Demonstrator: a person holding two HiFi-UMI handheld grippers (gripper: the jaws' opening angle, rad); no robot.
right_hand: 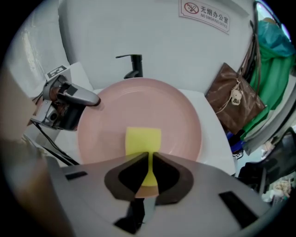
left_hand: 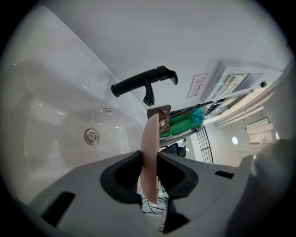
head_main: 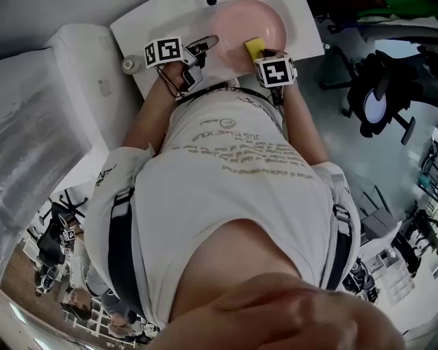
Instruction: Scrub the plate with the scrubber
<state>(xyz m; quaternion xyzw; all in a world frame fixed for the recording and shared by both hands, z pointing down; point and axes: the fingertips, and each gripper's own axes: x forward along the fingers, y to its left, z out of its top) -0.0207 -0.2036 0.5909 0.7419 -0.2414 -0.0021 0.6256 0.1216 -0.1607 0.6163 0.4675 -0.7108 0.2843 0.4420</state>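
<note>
A pink plate [head_main: 236, 27] is held over the white sink [head_main: 137, 27]. My left gripper [head_main: 204, 46] is shut on the plate's left rim. In the left gripper view the plate [left_hand: 149, 148] stands edge-on between the dark pads of that gripper [left_hand: 149, 169]. My right gripper [head_main: 263, 53] is shut on a yellow scrubber [head_main: 254, 46]. In the right gripper view the scrubber [right_hand: 143, 141] lies flat against the lower middle of the plate's face [right_hand: 138, 111], sticking out from the right gripper [right_hand: 149, 166]. The left gripper [right_hand: 69, 99] shows at the plate's left edge.
A black faucet [left_hand: 143, 83] stands behind the basin, and a round drain [left_hand: 91, 136] sits in the basin floor. A brown bag [right_hand: 233, 102] and green cloth [right_hand: 273, 69] hang at the right. A red-and-white sign [right_hand: 203, 14] is on the wall.
</note>
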